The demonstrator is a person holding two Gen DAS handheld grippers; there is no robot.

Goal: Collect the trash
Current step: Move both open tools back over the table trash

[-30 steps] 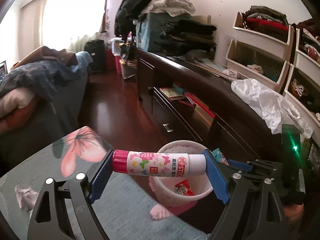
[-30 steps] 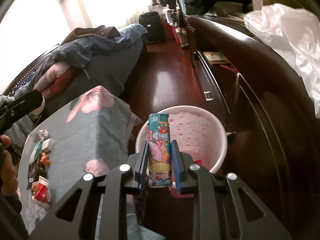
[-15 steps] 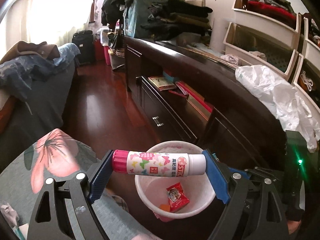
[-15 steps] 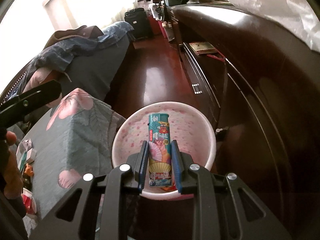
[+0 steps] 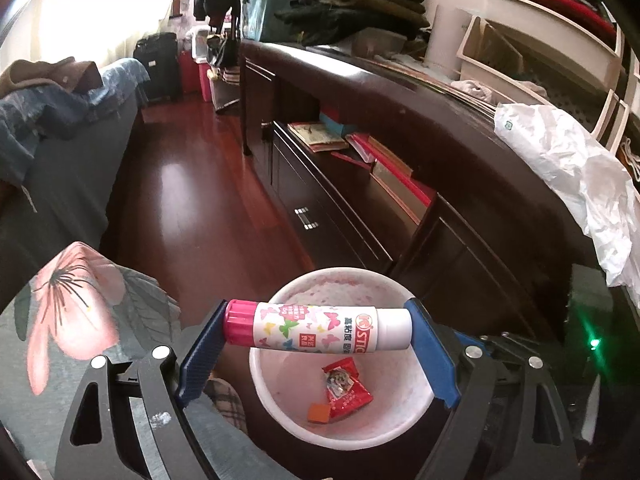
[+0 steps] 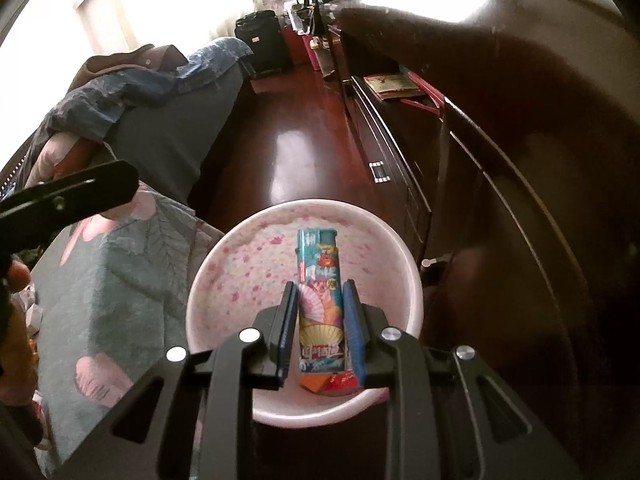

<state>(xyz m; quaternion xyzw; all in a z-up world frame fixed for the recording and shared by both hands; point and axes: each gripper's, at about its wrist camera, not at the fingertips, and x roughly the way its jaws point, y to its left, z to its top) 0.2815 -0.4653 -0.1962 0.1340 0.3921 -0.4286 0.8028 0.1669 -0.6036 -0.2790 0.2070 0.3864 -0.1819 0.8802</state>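
Observation:
My left gripper (image 5: pixel 318 330) is shut on a white glue stick (image 5: pixel 320 330) with a pink cap, held crosswise by its ends above a pink waste bin (image 5: pixel 416 412). A red wrapper (image 5: pixel 346 390) and an orange scrap (image 5: pixel 319 414) lie in the bin. My right gripper (image 6: pixel 320 304) is shut on a teal patterned lighter (image 6: pixel 320 288), held upright over the same bin (image 6: pixel 224 280). The left gripper's body (image 6: pixel 68 192) shows at the left of the right wrist view.
A table with a grey floral cloth (image 6: pixel 120 280) stands left of the bin. A long dark cabinet (image 5: pixel 400 168) runs along the right, with a white plastic bag (image 5: pixel 580 176) on top. A sofa with clothes (image 5: pixel 52 120) stands at the left across the red wood floor (image 5: pixel 192 200).
Both grippers have moved forward off the table edge to above the bin, which now sits lower and more central in both views. Both still hold their items.

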